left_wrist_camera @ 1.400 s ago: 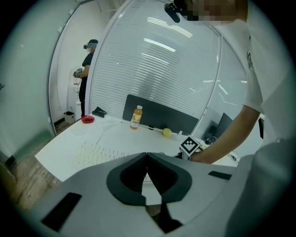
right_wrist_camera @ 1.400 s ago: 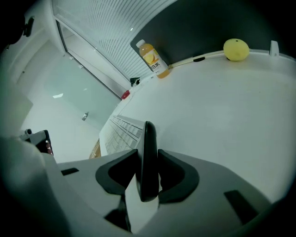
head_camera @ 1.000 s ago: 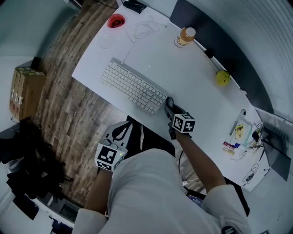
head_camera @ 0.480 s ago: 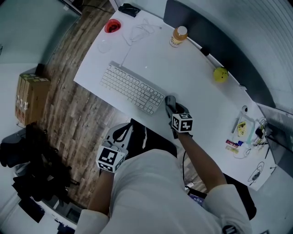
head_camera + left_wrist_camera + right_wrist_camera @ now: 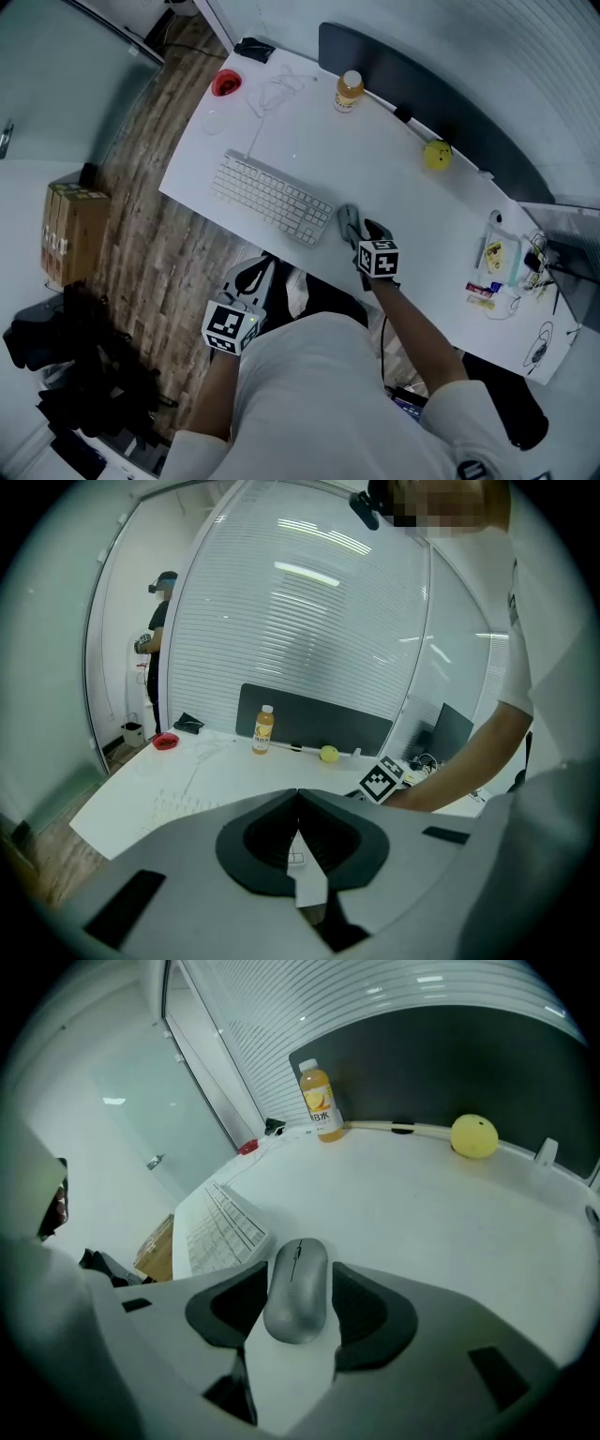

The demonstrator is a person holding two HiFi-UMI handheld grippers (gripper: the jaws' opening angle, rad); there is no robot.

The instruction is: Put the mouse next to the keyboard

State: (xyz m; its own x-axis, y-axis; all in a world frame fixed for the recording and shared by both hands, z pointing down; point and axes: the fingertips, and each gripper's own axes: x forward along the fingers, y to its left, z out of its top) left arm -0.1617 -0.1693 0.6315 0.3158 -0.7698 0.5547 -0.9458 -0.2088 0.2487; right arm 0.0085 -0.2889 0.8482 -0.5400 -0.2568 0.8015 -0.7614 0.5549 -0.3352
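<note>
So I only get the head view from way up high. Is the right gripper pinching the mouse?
Observer: No. Its own view shows the right gripper with jaws opening. The mouse lies between them, and the pads look clear of its sides.
Operator: What's right beside it?
Observer: The keyboard, just to its left, with a thin gap between them.
Operator: And the other one?
Observer: The left gripper has its jaws together, with nothing between them.
</note>
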